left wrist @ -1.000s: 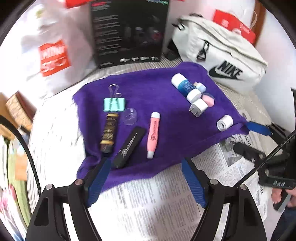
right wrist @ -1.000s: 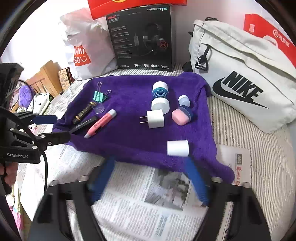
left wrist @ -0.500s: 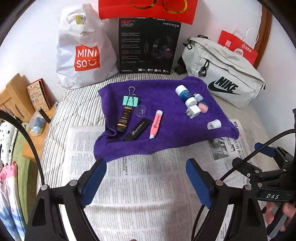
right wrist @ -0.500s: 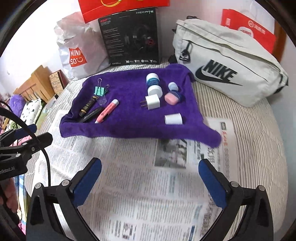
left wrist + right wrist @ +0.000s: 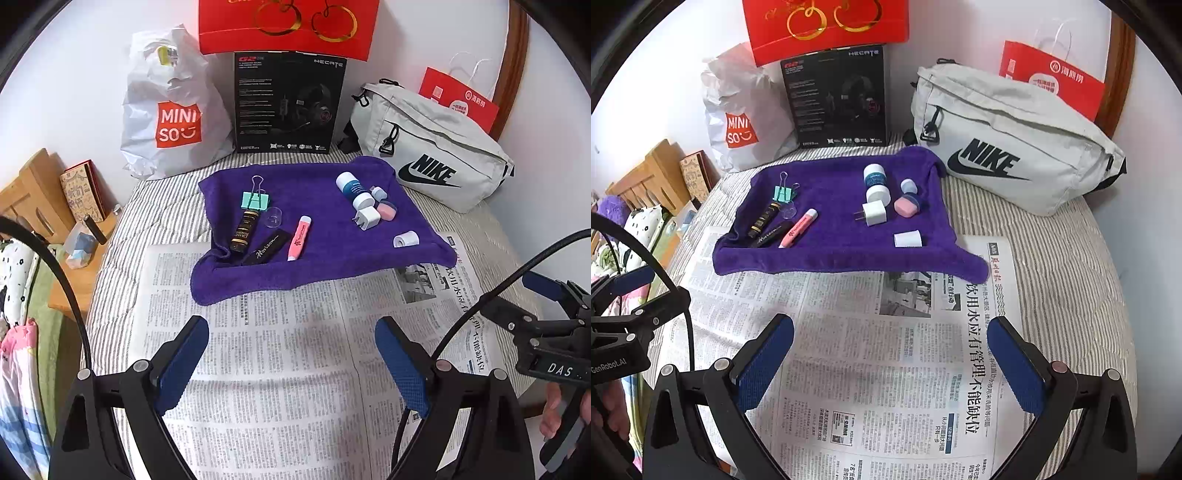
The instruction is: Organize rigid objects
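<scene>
1. A striped bed [image 5: 159, 210] is seen covered by newspaper [image 5: 280, 369], with a Miniso bag [image 5: 166, 110], a black headset box [image 5: 288, 103] and a Nike bag [image 5: 436, 155] lined up from left to right against the wall.
2. A purple towel [image 5: 317, 254] is spread at the far edge of the newspaper; on its left lie a mint binder clip [image 5: 255, 199], a dark tube [image 5: 244, 230], a black bar [image 5: 266, 246] and a pink highlighter [image 5: 300, 238], on its right a blue-and-white bottle [image 5: 354, 190], a white charger [image 5: 367, 218], a pink eraser [image 5: 387, 211] and a white cap [image 5: 406, 239].
3. The tube, bar and highlighter are laid lengthwise, pointing away from the cameras, and the charger's prongs face left.
4. The left gripper [image 5: 291, 354] and the right gripper [image 5: 890, 354] are held over the newspaper, jaws spread wide and empty.
</scene>
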The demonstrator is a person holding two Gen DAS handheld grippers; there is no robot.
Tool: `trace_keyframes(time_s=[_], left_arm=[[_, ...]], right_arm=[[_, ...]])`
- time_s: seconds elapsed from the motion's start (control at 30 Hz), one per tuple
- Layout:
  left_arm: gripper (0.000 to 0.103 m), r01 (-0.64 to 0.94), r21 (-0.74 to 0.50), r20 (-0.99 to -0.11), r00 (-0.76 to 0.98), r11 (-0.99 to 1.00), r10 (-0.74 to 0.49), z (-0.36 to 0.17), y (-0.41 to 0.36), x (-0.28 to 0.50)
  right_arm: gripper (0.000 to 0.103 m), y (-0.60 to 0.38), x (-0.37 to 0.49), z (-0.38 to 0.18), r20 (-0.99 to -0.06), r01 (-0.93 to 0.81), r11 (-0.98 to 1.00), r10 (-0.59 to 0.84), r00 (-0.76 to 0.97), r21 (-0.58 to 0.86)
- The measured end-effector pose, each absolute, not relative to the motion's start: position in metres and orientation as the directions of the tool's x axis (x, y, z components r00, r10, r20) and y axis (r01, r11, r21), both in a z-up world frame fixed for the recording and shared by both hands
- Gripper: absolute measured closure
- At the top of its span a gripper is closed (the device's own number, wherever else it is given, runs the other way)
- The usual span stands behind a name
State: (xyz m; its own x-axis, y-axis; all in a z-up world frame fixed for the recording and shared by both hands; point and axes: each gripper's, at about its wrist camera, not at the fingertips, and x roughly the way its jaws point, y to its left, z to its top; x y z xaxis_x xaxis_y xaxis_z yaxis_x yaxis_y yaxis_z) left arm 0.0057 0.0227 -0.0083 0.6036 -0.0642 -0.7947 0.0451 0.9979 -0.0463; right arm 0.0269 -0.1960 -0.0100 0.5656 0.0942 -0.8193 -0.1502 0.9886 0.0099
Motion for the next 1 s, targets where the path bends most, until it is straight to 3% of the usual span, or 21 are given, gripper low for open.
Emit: trace_keyframes(time_s=[1.0], left_arm=[[0.009, 0.043, -0.014, -0.798, 0.601, 0.999, -0.037, -0.003, 0.026, -0.006]], right_arm=[[0.0, -0.206, 0.011, -0.013, -0.833, -0.11, 0.994, 0.063, 0.549, 0.003]])
